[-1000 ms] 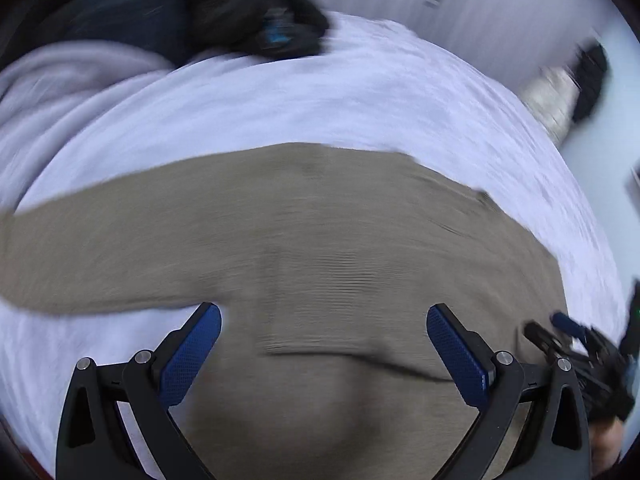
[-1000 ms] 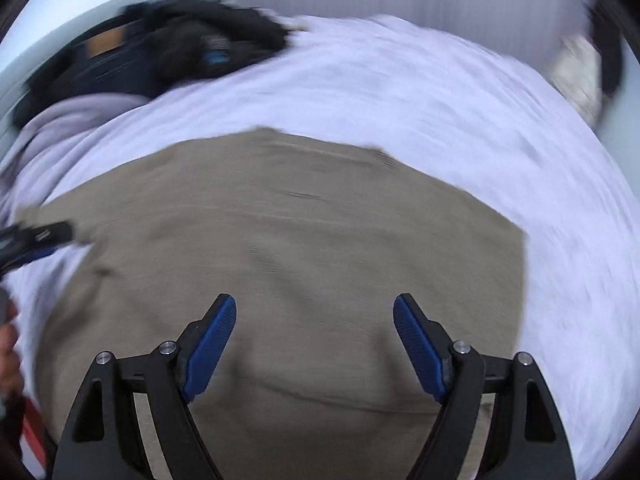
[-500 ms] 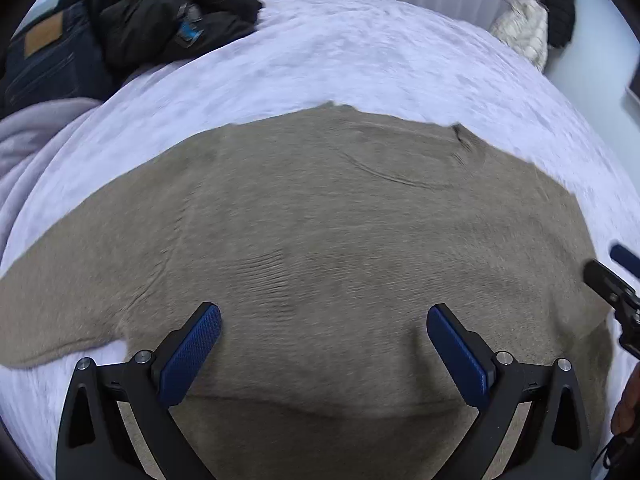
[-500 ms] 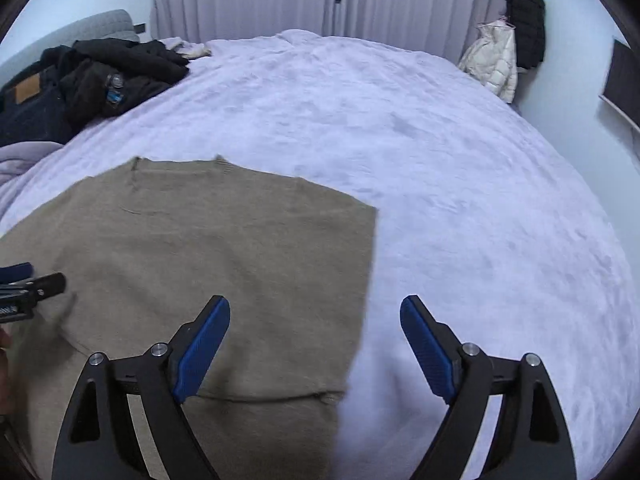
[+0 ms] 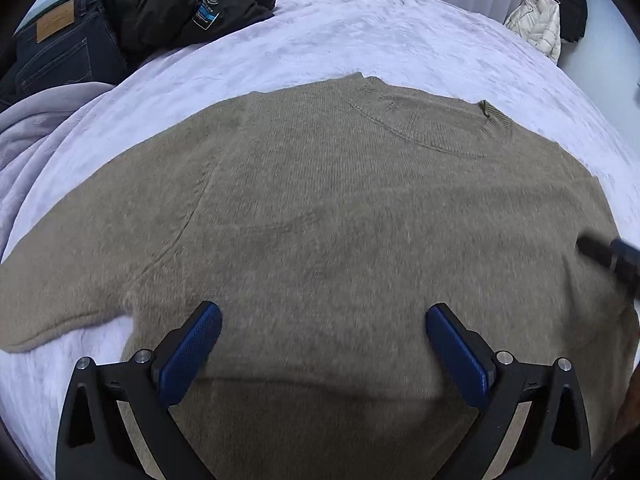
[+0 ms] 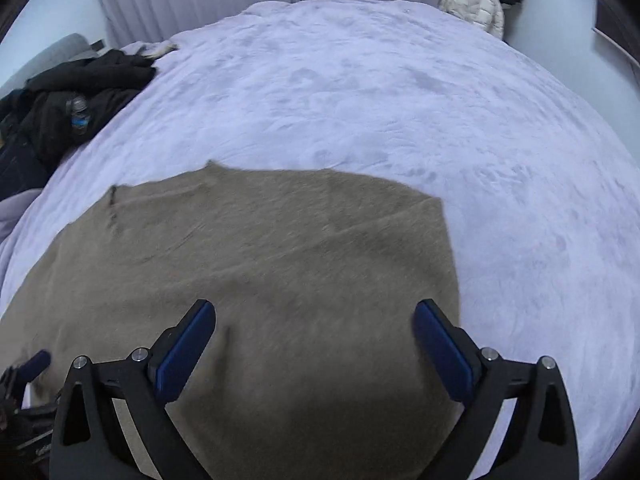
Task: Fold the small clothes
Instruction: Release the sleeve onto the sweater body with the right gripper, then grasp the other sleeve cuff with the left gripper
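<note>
Under both grippers lies a taupe knitted sweater (image 5: 320, 216), matt and fuzzy, with a ribbed collar. It rests on a pale lilac plush bedspread (image 6: 380, 100), soft and brushed. Ahead-left of the left gripper (image 5: 323, 354), matt black plastic with textured blue pads, sit dark denim jeans (image 5: 60, 56) with what looks like a leather patch.
</note>
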`<state>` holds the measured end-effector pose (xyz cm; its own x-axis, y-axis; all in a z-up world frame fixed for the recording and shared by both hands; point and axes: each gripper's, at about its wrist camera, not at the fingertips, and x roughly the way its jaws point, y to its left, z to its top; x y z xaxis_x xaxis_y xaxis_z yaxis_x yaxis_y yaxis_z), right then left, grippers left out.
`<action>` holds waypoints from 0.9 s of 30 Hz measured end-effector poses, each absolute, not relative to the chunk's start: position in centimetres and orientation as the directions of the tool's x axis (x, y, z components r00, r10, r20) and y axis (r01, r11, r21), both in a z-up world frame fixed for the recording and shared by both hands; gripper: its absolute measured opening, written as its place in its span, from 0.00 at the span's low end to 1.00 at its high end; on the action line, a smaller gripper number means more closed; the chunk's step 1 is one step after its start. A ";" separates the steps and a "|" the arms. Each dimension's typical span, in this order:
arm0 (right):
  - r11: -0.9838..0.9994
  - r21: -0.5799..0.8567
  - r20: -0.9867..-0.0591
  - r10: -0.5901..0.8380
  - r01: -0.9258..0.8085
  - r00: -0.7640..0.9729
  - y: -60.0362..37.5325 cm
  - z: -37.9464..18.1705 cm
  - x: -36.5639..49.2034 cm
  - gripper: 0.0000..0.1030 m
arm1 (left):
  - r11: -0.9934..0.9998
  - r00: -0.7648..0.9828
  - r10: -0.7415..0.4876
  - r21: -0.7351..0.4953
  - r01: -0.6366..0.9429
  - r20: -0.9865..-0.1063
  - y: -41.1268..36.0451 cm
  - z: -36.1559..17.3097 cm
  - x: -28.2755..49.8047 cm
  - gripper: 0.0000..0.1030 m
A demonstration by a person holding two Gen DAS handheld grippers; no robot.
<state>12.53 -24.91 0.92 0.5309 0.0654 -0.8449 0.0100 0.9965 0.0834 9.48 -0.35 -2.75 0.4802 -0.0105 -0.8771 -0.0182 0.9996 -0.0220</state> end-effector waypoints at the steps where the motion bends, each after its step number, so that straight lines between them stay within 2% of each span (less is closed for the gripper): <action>1: 0.998 0.050 -0.856 0.062 -0.037 0.513 -23.5 0.3 11.0 0.97 | 1.000 0.484 -0.016 -0.026 -0.014 -0.875 0.0 -2.5 8.8 1.00; 3: 0.993 -0.060 -0.873 0.000 -0.106 0.488 -21.0 -1.3 8.3 0.97 | 0.999 0.489 -0.017 -0.035 -0.028 -0.872 0.8 -2.0 7.8 1.00; 4: 0.982 -0.139 -0.847 -0.051 -0.128 0.529 -20.0 -1.4 6.4 0.97 | 0.998 0.496 -0.024 -0.054 -0.045 -0.868 1.8 -1.7 6.9 1.00; 6: 0.969 -0.203 -0.808 -0.085 -0.139 0.582 -19.4 -0.9 3.4 0.98 | 0.992 0.512 -0.038 -0.096 -0.087 -0.858 4.4 -1.1 5.0 1.00; 8: 0.966 -0.209 -0.834 -0.095 -0.151 0.543 -19.2 -0.7 2.3 0.98 | 0.976 0.527 -0.017 -0.127 -0.174 -0.850 8.4 -0.9 3.6 1.00; 11: 0.970 -0.179 -0.828 -0.059 -0.163 0.558 -18.9 0.5 0.9 0.98 | 0.908 0.523 0.066 -0.167 -0.385 -0.850 16.6 -1.4 1.3 1.00; 15: 0.968 -0.182 -0.827 -0.056 -0.173 0.559 -17.7 0.7 0.5 0.98 | 0.690 0.476 0.169 -0.241 -0.683 -0.863 28.5 -3.4 -1.9 1.00; 18: 0.967 -0.170 -0.843 -0.044 -0.188 0.535 -16.6 -0.2 1.0 0.98 | 0.604 0.499 0.208 -0.291 -0.742 -0.841 34.1 -3.9 -2.6 1.00; 24: 0.956 -0.182 -0.848 -0.035 -0.229 0.529 -14.3 0.0 0.6 0.98 | 0.534 0.558 0.180 -0.396 -0.747 -0.810 40.4 -4.7 0.1 1.00; 25: 0.953 -0.191 -0.844 -0.038 -0.235 0.534 -14.0 0.3 0.4 0.98 | 0.551 0.585 0.163 -0.418 -0.722 -0.795 40.6 -4.1 0.4 0.88; 26: 0.951 -0.200 -0.842 -0.043 -0.237 0.538 -13.8 0.5 0.4 0.98 | 0.583 0.621 0.129 -0.447 -0.678 -0.773 40.4 -3.5 0.8 0.38; 27: 0.949 -0.208 -0.840 -0.048 -0.238 0.541 -13.7 0.7 0.3 0.98 | 0.617 0.628 0.083 -0.455 -0.642 -0.774 40.2 -3.2 1.4 0.07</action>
<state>0.32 -13.70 0.68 0.5412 -0.0481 -0.8395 -0.2376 0.9489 -0.2075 1.42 40.16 -3.19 0.6280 0.0825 -0.7738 -0.6420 0.6169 -0.4553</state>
